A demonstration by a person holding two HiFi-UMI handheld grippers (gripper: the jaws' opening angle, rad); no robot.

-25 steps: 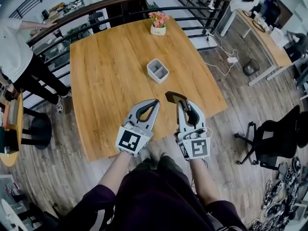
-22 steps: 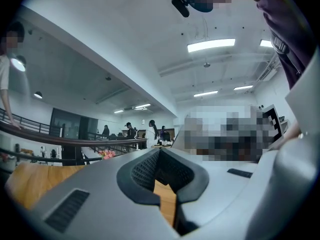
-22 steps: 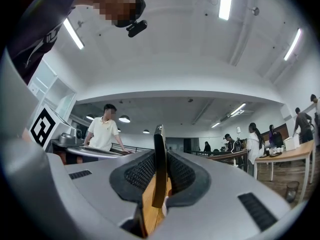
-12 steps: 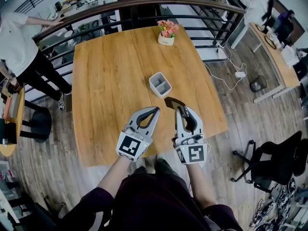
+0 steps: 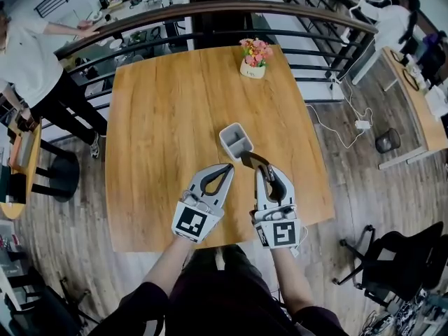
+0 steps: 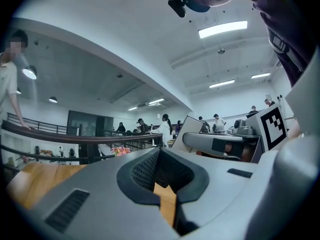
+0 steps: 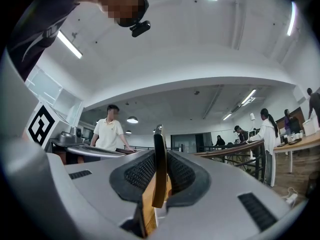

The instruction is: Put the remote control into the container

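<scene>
Head view, with both gripper views. The right hand-held gripper (image 5: 261, 168), at lower centre of the frame, is closed on the remote control (image 5: 250, 161), a flat dark bar clamped between the two pads. In the right gripper view the remote control (image 7: 159, 166) stands edge-on between the ribbed pads and projects past the jaw tips. The left hand-held gripper (image 5: 229, 166) lies just to the left of the right one at about the same level in the frame; its jaw tips meet, and the left gripper view shows only the wood of the table through the loop between its pads, with nothing in the grip. Both hand-held grippers are over the near part of the table (image 5: 161, 117), a square wooden top filling the centre of the frame. The container (image 5: 235, 140), a small pale box with two compartments, stands on the table directly above the grippers in the frame. The far end of the remote control lies just below the container's near corner and is not inside it; whether the two touch cannot be told. A pot of flowers (image 5: 253, 58) stands at the table's far edge, upper centre. Behind it runs a curved railing (image 5: 210, 9). A person (image 5: 28, 61) in a white top stands at upper left, and an office chair (image 5: 392, 264) occupies lower right.
</scene>
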